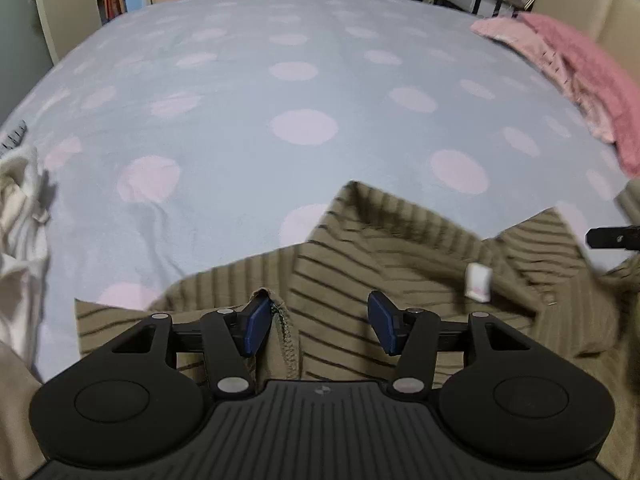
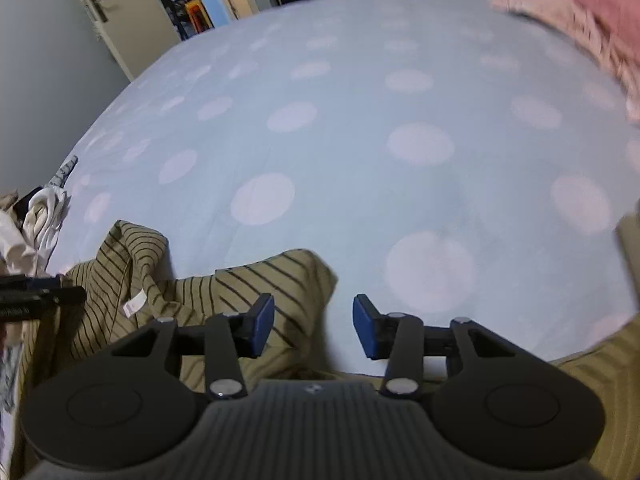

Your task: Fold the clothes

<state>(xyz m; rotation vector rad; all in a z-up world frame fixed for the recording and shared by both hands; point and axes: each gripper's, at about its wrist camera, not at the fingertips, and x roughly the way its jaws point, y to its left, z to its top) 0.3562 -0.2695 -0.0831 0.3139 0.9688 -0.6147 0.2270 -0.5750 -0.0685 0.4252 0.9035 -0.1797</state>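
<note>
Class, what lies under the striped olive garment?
The striped olive garment lies on the dotted bedsheet. Anything else beneath it is covered.

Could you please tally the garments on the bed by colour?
Olive striped: 1, the shirt
Pink: 2, the pale top and fuzzy sweater
White/cream: 1 heap, its pieces not countable
Total: 4

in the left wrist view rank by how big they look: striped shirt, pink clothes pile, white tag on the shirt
1. striped shirt, though it lies nearest the camera
2. pink clothes pile, farther off, so its real size is unsure
3. white tag, clearly smallest
</note>
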